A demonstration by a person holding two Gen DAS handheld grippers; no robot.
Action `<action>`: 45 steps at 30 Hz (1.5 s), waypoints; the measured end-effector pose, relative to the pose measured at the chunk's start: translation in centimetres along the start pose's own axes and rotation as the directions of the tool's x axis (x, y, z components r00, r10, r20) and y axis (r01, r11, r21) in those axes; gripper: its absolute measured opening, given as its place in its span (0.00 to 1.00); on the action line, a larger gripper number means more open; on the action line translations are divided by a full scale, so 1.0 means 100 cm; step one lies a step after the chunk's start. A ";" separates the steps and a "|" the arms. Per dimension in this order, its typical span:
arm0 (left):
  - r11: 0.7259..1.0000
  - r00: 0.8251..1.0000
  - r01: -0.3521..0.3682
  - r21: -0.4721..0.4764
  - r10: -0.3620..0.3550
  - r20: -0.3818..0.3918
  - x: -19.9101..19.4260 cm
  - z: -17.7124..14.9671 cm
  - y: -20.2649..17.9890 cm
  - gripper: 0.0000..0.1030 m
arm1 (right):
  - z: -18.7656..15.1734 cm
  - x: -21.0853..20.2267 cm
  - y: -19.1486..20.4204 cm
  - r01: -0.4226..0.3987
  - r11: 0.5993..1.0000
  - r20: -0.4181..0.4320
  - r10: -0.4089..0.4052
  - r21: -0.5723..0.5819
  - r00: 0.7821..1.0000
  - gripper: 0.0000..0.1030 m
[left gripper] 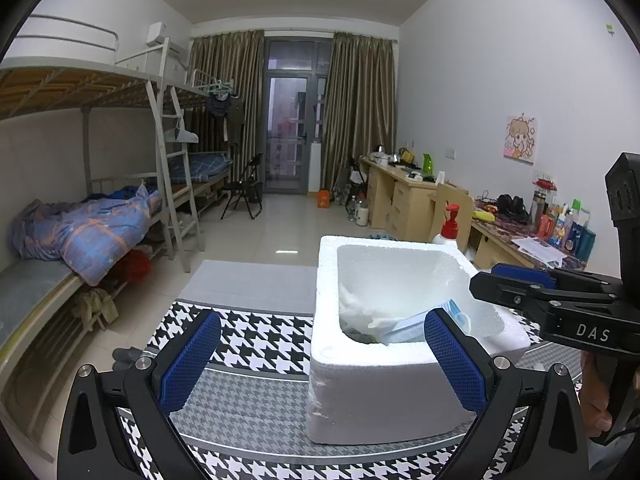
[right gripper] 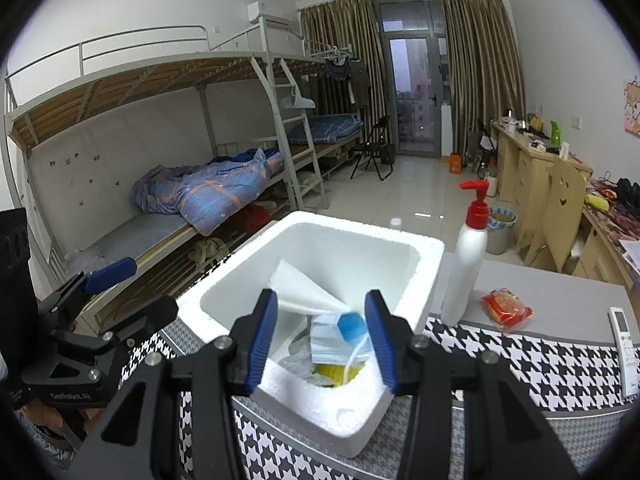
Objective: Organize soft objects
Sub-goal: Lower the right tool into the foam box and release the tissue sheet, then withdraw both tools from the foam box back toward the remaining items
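Already, most of the soft things lay inside the white foam box [right gripper: 320, 408], which stood on the houndstooth-covered surface [right gripper: 540, 356] so both my tools could reach it from the near side. I held my right tool [right gripper: 322, 336] over the box's near rim with its blue pads spread apart and nothing between them; the blue face mask [right gripper: 336, 338] lay below that gap, on top of a crumpled white sheet [right gripper: 300, 288] and something yellow [right gripper: 334, 374] deeper down. I judged the mask was already in the box, though I could not tell whether it was fully settled.

My left tool [left gripper: 320, 360] hung released too, wide open, low before the box's front wall, likely kept back to leave the opening free.

Outside the box, on the grey part of the surface, a red packet [right gripper: 506, 308] lay near the white pump bottle [right gripper: 466, 260], with a remote [right gripper: 624, 344] further right. The packet looked soft, so I took it as the likely next pick.
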State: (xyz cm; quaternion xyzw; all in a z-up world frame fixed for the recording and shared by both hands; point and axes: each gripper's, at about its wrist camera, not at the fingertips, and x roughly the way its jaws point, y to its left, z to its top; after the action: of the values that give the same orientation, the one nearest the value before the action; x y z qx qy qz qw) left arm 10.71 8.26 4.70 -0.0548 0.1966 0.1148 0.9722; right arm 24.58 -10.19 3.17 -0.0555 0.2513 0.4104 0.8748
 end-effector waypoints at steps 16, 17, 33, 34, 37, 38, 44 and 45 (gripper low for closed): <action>1.000 0.997 0.023 0.014 -0.024 0.069 -0.024 -0.006 -0.014 0.99 | -0.015 -0.035 -0.010 0.104 0.995 0.093 -0.103 -0.005 0.990 0.66; 1.000 0.997 0.021 0.018 -0.022 0.072 -0.025 -0.007 -0.014 0.99 | -0.017 -0.038 -0.011 0.110 0.994 0.104 -0.109 -0.003 0.989 0.68; 0.999 0.994 0.044 0.016 -0.045 0.101 -0.033 -0.017 -0.029 0.99 | -0.046 -0.058 -0.017 0.148 0.988 0.162 -0.151 0.032 0.975 0.81; 0.999 0.994 0.048 0.018 -0.050 0.100 -0.033 -0.018 -0.031 0.99 | -0.048 -0.059 -0.018 0.146 0.989 0.163 -0.150 0.036 0.975 0.81; 0.998 0.994 0.059 0.021 -0.061 0.095 -0.032 -0.020 -0.035 0.99 | -0.051 -0.065 -0.023 0.152 0.987 0.173 -0.159 0.050 0.972 0.81; 0.998 0.994 0.059 0.026 -0.061 0.095 -0.031 -0.021 -0.036 0.99 | -0.052 -0.068 -0.025 0.155 0.986 0.178 -0.162 0.055 0.971 0.81; 0.997 0.992 0.075 0.036 -0.078 0.100 -0.034 -0.021 -0.045 0.99 | -0.058 -0.084 -0.031 0.173 0.982 0.199 -0.186 0.079 0.962 0.82; 0.996 0.992 0.078 0.040 -0.081 0.101 -0.035 -0.021 -0.047 0.99 | -0.059 -0.086 -0.031 0.175 0.981 0.201 -0.188 0.079 0.961 0.82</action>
State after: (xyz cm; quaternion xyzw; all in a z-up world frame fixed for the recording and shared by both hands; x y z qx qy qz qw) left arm 7.95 2.71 4.41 -0.0392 0.1461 0.0751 0.9856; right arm 19.93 -19.92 1.86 -0.0087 0.1646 0.3243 0.9315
